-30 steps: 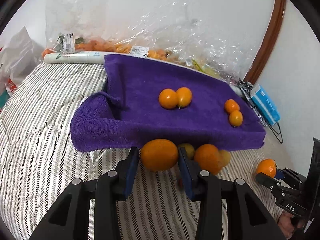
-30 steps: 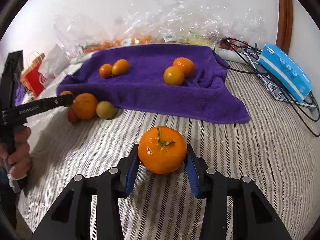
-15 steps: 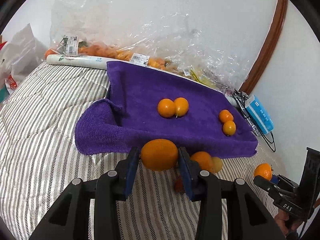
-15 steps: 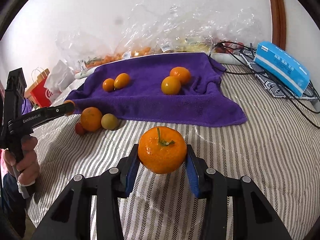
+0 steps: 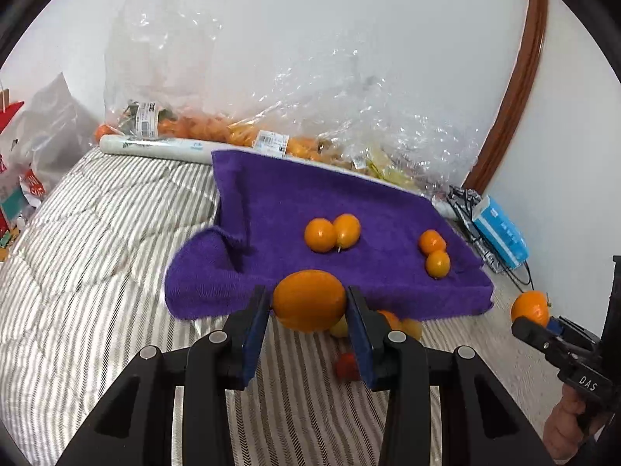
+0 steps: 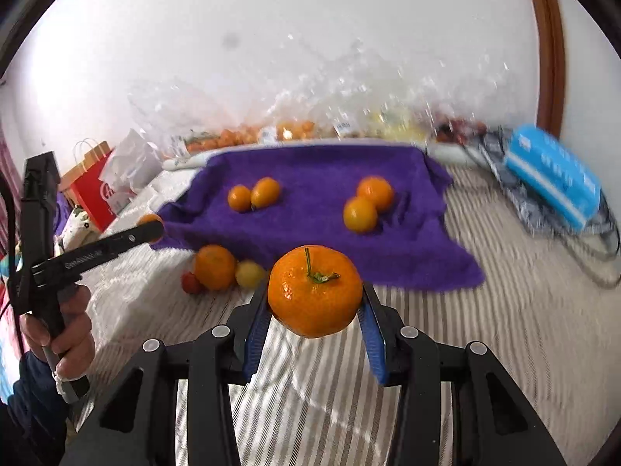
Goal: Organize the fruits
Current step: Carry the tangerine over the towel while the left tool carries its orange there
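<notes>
My left gripper (image 5: 308, 303) is shut on a smooth orange fruit (image 5: 309, 299), held in the air above the striped bedding. My right gripper (image 6: 315, 295) is shut on a stemmed mandarin (image 6: 315, 291), also lifted clear of the bed. A purple towel (image 5: 341, 209) lies ahead with two pairs of small orange fruits: one pair (image 5: 332, 232) mid-towel, another (image 5: 434, 252) toward its right. By the towel's near edge sit an orange (image 6: 215, 267), a yellow fruit (image 6: 250, 273) and a small red fruit (image 6: 191, 282). The right gripper with its mandarin (image 5: 529, 306) shows at the left wrist view's right edge.
Clear plastic bags of produce (image 5: 233, 132) line the wall behind the towel. A blue box (image 6: 551, 174) and dark cables (image 6: 605, 240) lie at the right. A red paper bag (image 6: 93, 194) stands at the left. A hand (image 6: 62, 330) grips the left tool's handle.
Both grippers have risen from the bed with their fruits still clamped. The towel and loose fruits appear lower and farther away in both views.
</notes>
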{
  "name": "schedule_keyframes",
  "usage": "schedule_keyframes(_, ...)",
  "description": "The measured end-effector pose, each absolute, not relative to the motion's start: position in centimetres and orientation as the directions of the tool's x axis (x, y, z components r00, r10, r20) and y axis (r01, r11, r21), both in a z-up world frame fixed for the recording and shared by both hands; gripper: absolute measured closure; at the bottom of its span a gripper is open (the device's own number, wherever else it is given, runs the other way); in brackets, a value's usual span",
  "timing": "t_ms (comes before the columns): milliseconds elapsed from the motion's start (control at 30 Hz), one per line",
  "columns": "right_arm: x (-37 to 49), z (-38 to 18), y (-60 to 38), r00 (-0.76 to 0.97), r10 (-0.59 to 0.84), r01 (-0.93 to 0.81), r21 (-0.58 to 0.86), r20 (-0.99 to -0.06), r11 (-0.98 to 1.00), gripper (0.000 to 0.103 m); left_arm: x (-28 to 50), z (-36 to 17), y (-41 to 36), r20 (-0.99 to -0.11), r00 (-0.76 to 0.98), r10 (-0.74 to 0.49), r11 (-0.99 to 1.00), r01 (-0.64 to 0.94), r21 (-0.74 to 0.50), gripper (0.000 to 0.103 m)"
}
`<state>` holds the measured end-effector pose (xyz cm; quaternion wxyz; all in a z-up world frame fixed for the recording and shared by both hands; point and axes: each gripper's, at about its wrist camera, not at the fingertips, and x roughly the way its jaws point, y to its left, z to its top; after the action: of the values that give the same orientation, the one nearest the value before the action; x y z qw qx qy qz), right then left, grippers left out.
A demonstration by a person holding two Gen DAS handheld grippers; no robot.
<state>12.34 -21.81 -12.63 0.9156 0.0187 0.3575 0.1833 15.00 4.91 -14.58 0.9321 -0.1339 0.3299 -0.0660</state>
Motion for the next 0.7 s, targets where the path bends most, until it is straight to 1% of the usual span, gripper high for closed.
schedule_keyframes(67,12.8,-11.7,-21.7,0.683,0.361,-0.333,0.169,-0.635,0.928,0.059,15.3,-13.7,5.0,-0.6,0.782,-0.171,0.963,0.006,-0.268,0.065)
schedule_keyframes(200,14.1,-10.3,-21.6,0.701,0.378,-0.327,0.198,-0.605,0.924,0.059,16.3,-12.0,5.4,-0.582,0.797,-0.158,0.966,0.002,-0.26,0.065)
schedule_keyframes(400,16.2,-8.1,-20.5,0.741,0.38,-0.338,0.181,-0.553,0.924,0.059,18.4,-9.5,4.8,-0.552,0.824,-0.127,0.977,0.008,-0.212,0.065)
schedule_keyframes(500,17.3,-7.4,-20.0,0.763,0.365,-0.329,0.164,-0.533,0.93,0.059,19.6,-9.1,4.6,-0.544,0.832,-0.112,0.98,0.003,-0.198,0.065)
schedule_keyframes(700,19.8,-7.2,-19.2,0.766,0.37,-0.329,0.173,-0.525,0.928,0.059,22.7,-10.1,4.2,-0.554,0.822,-0.131,0.973,-0.002,-0.232,0.065)
